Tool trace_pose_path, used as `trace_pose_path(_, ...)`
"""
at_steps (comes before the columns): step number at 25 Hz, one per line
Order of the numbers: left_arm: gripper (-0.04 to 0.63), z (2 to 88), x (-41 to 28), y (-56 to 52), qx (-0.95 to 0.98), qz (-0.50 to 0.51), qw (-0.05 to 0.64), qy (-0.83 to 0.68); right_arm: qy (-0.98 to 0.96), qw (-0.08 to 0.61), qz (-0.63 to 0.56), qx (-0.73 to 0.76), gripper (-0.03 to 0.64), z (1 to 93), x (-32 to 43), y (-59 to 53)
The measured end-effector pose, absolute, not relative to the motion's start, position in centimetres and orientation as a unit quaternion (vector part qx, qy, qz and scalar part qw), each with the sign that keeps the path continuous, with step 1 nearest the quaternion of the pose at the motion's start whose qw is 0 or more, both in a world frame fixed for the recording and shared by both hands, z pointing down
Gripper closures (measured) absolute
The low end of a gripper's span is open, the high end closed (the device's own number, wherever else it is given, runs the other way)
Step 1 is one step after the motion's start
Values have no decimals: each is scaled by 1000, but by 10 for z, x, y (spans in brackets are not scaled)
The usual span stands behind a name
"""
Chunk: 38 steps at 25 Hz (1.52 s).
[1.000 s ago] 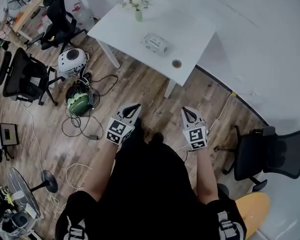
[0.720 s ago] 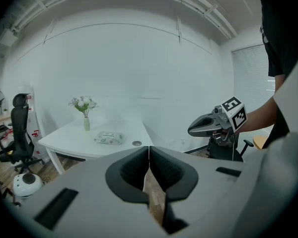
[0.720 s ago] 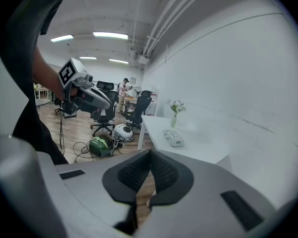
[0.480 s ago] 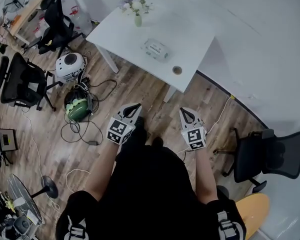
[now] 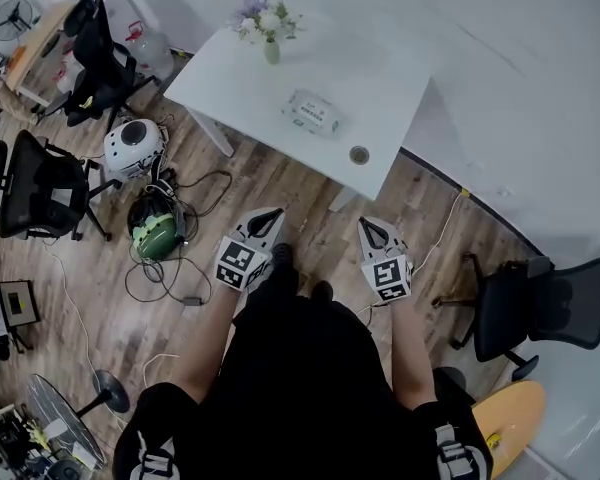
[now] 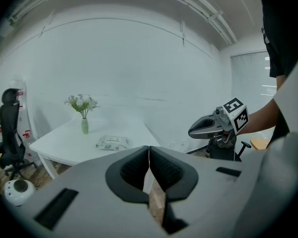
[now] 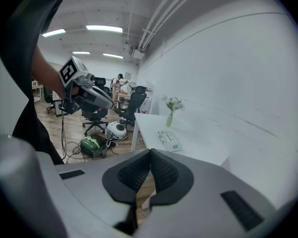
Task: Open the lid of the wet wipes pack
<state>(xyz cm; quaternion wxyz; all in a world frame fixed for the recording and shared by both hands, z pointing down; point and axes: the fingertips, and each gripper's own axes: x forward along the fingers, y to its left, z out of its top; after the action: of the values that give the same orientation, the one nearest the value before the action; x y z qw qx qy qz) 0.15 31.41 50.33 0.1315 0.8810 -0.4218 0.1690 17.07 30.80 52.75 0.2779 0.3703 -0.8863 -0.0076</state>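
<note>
Holding the left gripper [image 5: 270, 214] and right gripper [image 5: 369, 224] at waist level, I find both jaw pairs pressed together, empty. Well ahead, the wet wipes pack [image 5: 311, 111] lies flat on the white table [image 5: 230, 73], its lid too distant to read. Recommended: close in squarely, part the jaws early, pin the pack, catch the lid's edge
</note>
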Motion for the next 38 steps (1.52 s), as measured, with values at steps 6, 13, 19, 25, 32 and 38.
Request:
trace_pose_path(6,574,507,-11,281,891,169,135,-400,-877,295,-12,378,601,528,151,283)
trace_pose_path(13,574,510,-28,251,901,166,134,-379,-868,300,-7,396,601,527,131,260)
trace_pose_path(19,574,514,-47,233,907,167,136,-362,-860,302,-2,411,600,529,111,246)
trace_pose_path(25,574,517,-64,218,913,169,132,-348,-856,310,-10,414,601,532,87,234)
trace_pose_path(32,574,517,-77,202,915,172,132,-341,-857,315,-5,407,600,538,64,222)
trace_pose_path(38,574,523,-80,189,913,176,139,-341,-858,319,-3,402,600,543,62,205)
